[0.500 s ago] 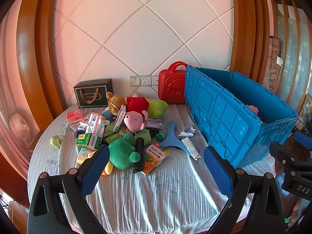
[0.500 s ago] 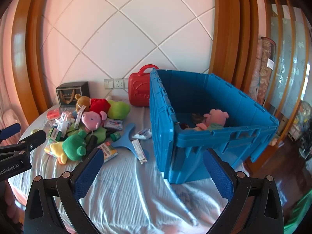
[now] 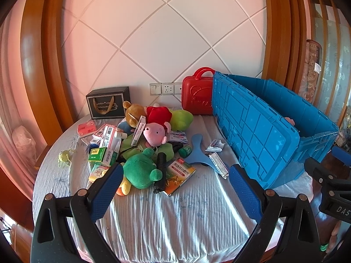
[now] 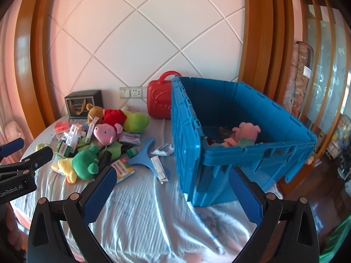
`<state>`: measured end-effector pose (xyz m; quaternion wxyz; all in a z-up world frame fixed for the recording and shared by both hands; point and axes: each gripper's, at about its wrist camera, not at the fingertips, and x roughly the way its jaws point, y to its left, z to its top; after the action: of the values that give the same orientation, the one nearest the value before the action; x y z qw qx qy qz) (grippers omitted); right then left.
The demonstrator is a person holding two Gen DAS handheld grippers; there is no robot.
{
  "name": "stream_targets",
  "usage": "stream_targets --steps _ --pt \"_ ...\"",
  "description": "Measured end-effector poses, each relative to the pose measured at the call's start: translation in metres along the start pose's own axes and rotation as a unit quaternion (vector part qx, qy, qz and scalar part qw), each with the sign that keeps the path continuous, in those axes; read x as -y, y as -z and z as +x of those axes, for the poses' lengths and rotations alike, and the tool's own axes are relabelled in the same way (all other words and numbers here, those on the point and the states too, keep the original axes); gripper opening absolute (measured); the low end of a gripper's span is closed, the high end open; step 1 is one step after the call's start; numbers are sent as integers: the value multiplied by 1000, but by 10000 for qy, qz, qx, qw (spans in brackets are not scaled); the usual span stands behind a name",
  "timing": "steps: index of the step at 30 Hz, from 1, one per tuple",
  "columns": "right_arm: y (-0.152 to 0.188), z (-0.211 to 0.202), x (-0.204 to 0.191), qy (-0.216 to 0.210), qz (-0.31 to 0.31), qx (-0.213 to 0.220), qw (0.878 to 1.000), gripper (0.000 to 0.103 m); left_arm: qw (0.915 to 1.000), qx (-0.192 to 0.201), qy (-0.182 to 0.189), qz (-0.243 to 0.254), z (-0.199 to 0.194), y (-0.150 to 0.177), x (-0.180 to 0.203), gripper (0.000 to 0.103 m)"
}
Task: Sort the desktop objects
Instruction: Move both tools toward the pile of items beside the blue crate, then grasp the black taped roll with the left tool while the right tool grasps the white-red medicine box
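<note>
Your left gripper [image 3: 174, 182] and right gripper [image 4: 172, 185] both hang with fingers spread, holding nothing. Blue crate [image 4: 221, 160] wall sits at 2 o'clock, toy pile [image 3: 140, 144] at 11, bare cloth [image 3: 186, 214] between.

Bright daylight from the right; sharp focus, fisheye-bent dark corners.

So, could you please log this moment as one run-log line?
left gripper: open, empty | right gripper: open, empty | blue crate: pink plush inside | green frog plush: on table
</note>
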<state>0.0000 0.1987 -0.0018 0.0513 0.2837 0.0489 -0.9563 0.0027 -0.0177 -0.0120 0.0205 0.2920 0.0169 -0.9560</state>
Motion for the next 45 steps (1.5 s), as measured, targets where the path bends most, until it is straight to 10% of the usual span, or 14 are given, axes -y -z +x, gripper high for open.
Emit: stream_targets --steps 25,45 --pt "1 185 -73 -2165 -960 -1103 9653 103 9744 -1227 -1640 -930 101 54 -99 98" --pt "60 296 -56 -918 -72 -2140 9725 102 9726 -2266 444 273 306 50 -14 86"
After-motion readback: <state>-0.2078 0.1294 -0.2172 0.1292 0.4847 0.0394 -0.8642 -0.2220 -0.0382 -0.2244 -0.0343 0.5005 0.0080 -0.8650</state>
